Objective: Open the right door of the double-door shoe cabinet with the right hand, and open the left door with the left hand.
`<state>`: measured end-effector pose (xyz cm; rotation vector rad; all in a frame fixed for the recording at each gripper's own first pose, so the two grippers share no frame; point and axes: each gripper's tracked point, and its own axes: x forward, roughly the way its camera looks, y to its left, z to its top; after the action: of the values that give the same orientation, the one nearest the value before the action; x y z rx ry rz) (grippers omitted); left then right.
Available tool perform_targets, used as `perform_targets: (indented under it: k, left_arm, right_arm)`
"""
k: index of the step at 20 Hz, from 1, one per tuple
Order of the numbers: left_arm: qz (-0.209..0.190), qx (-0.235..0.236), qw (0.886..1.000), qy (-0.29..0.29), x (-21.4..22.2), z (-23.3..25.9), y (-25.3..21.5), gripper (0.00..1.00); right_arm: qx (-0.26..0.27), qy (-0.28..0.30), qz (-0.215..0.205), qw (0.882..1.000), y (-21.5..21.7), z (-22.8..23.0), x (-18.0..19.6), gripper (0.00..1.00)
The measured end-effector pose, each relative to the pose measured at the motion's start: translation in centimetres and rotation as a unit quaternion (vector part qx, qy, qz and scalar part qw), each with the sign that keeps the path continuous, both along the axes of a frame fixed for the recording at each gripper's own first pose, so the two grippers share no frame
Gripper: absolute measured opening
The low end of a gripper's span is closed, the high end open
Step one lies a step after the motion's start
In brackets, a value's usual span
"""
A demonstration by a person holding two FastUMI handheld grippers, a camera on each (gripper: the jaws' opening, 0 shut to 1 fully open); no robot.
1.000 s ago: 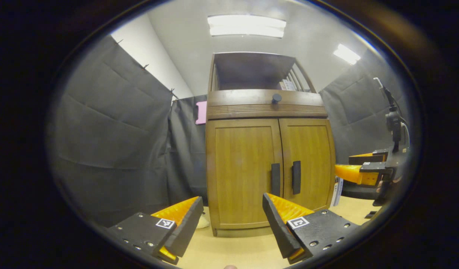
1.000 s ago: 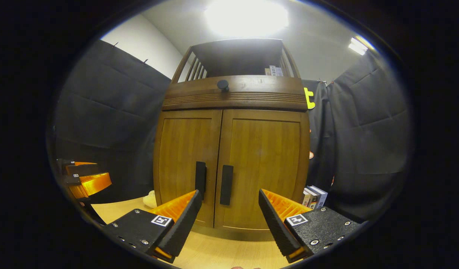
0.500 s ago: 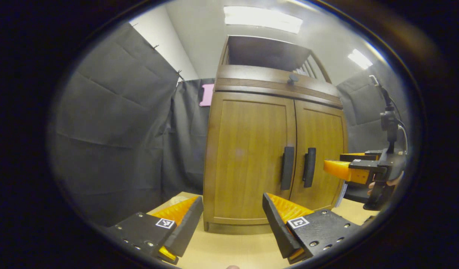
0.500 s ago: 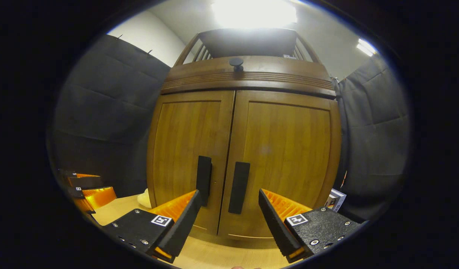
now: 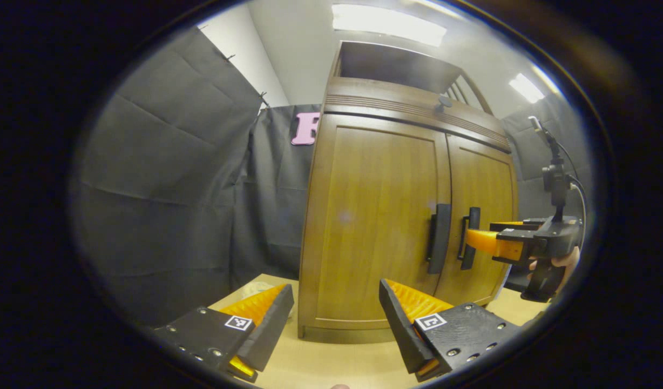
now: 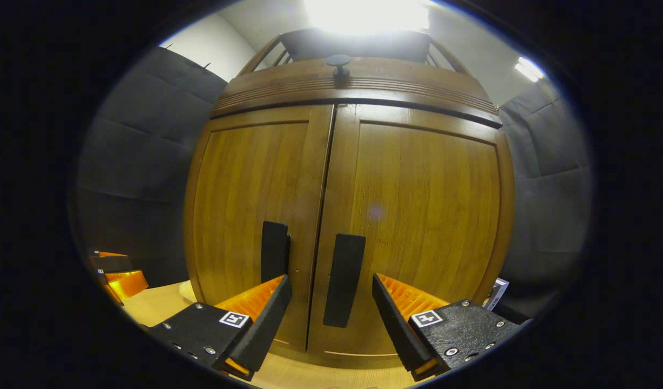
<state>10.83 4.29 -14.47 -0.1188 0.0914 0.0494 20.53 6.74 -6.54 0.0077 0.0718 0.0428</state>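
The shoe cabinet [image 6: 342, 216] stands on the pale worktop [image 5: 337, 367] with both doors shut, so neither half of the job is done yet; the right tool [image 6: 331, 319] is held straight at the seam, its fingers spread wide and empty, with the right door's handle [image 6: 344, 280] sitting at twelve o'clock between them, which looks to me like lining up for a pinch on that bar; in the left gripper view that same tool comes in from three o'clock with its tip just beside the handle [image 5: 470, 237], though I cannot tell whether it touches. The left tool [image 5: 334, 324] is also wide open with nothing in it, hanging back and off to the side, the left door's handle [image 5: 439, 237] at about one o'clock from it, presumably waiting its turn. The door hinges are out of sight; the cabinet's upper shelf is lost in glare; something pale behind the cabinet's left foot is cut off.
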Motion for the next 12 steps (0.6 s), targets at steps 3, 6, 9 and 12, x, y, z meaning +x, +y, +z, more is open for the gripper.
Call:
perform_targets:
  k: [3, 6, 9, 12]
  left_arm:
    - [0.0, 0.006, 1.0, 0.003, 0.4, 0.0, -0.2, 0.93]
    - [0.003, 0.014, 1.0, 0.006, 0.8, -0.3, -0.2, 0.96]
    - [-0.003, 0.013, 1.0, 0.011, 0.6, -0.1, -0.5, 0.96]
    - [-0.011, 0.004, 1.0, 0.017, 0.2, 0.2, -0.5, 0.97]
  right_arm:
    - [-0.013, 0.008, -0.024, 1.0, -1.4, -0.8, 1.6, 0.9]
    - [-0.005, 0.01, -0.025, 1.0, -1.1, -1.1, 2.6, 0.87]
    - [0.002, 0.03, -0.017, 0.999, -0.6, -2.4, 3.8, 0.72]
    - [0.009, 0.038, -0.02, 0.999, -0.7, -3.1, 4.2, 0.43]
